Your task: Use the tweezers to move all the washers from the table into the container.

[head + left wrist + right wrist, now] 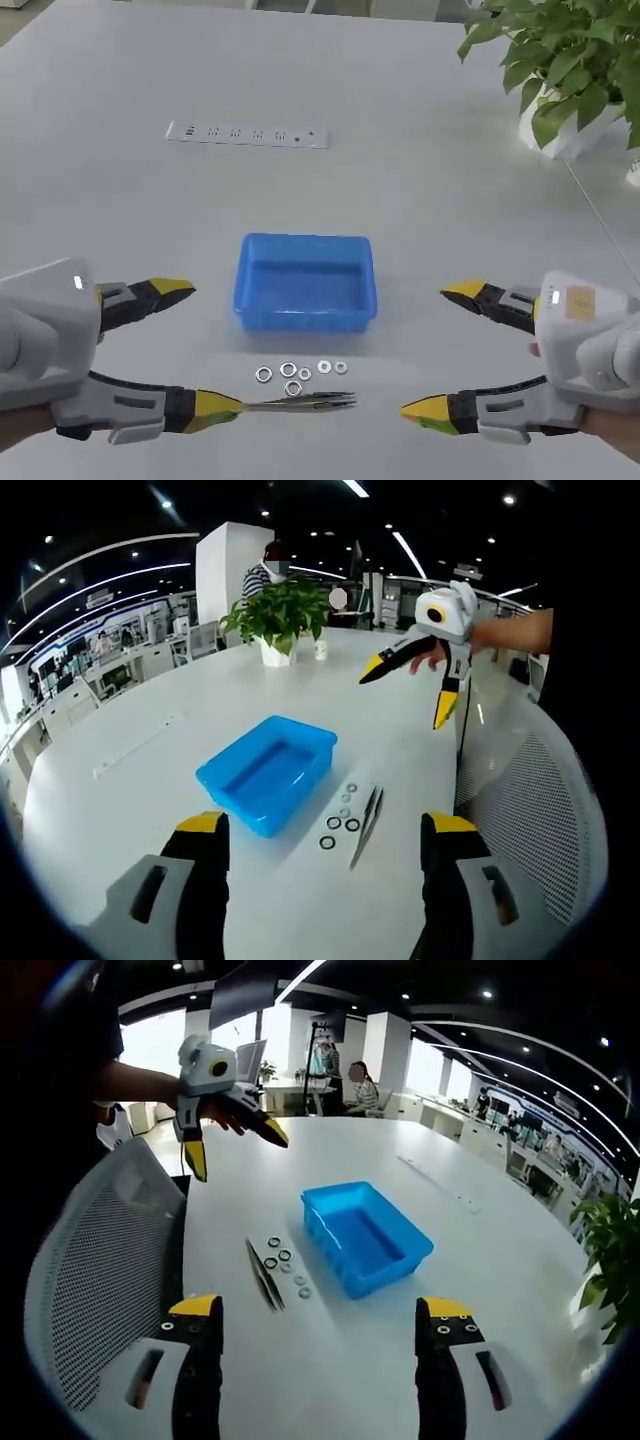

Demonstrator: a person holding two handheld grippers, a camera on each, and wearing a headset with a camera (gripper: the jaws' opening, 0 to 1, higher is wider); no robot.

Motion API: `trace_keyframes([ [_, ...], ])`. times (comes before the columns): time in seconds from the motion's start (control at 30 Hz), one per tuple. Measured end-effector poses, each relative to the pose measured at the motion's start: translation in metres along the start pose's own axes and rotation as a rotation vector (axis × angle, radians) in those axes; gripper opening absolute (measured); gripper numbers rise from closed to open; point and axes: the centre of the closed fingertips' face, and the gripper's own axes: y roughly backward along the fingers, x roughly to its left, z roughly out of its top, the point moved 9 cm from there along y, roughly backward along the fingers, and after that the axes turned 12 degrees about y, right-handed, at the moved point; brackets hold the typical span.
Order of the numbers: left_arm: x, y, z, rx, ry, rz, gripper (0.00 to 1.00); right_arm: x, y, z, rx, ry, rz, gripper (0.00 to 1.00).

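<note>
Several small metal washers (293, 375) (342, 815) (283, 1263) lie loose on the white table, just in front of a blue plastic container (305, 283) (268, 770) (365, 1235) with nothing visible in it. Slim metal tweezers (300, 402) (366, 825) (264, 1273) rest flat beside the washers, on their near side. My left gripper (212, 348) (328, 825) (240, 1160) hovers left of them, open and holding nothing; its lower jaw tip is close to the tweezers' handle end. My right gripper (425, 350) (318, 1307) (403, 702) hovers to the right, open too.
A white power strip (247, 134) lies farther back on the table. A potted plant (570, 60) (280, 610) stands at the far right corner, with a thin cable (600, 215) running from it. A grey mesh chair (530, 810) (100, 1260) sits at the near edge.
</note>
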Motion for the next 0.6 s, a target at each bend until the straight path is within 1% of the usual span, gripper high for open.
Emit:
trace_keyframes([
  [0.03, -0.001, -0.002, -0.002, 0.014, 0.009, -0.022, 0.79, 0.001, -0.003, 0.000, 0.000, 0.011, 0.022, 0.75],
  [0.1, -0.001, -0.004, -0.004, 0.023, -0.010, -0.024, 0.75, 0.003, -0.007, -0.001, 0.002, 0.027, 0.051, 0.72],
  [0.17, -0.001, -0.007, -0.007, 0.047, -0.021, -0.036, 0.73, 0.003, -0.011, -0.001, 0.013, 0.050, 0.073, 0.69],
  [0.37, 0.000, -0.014, -0.013, 0.095, -0.058, -0.062, 0.65, 0.004, -0.024, -0.001, 0.030, 0.109, 0.147, 0.57],
  [0.43, 0.000, -0.016, -0.016, 0.118, -0.073, -0.067, 0.61, 0.004, -0.028, 0.001, 0.029, 0.127, 0.158, 0.54],
  [0.53, 0.001, -0.021, -0.019, 0.147, -0.090, -0.077, 0.56, 0.005, -0.036, 0.002, 0.031, 0.147, 0.188, 0.49],
  [0.6, 0.001, -0.024, -0.021, 0.156, -0.098, -0.080, 0.53, 0.005, -0.041, 0.002, 0.038, 0.167, 0.208, 0.45],
])
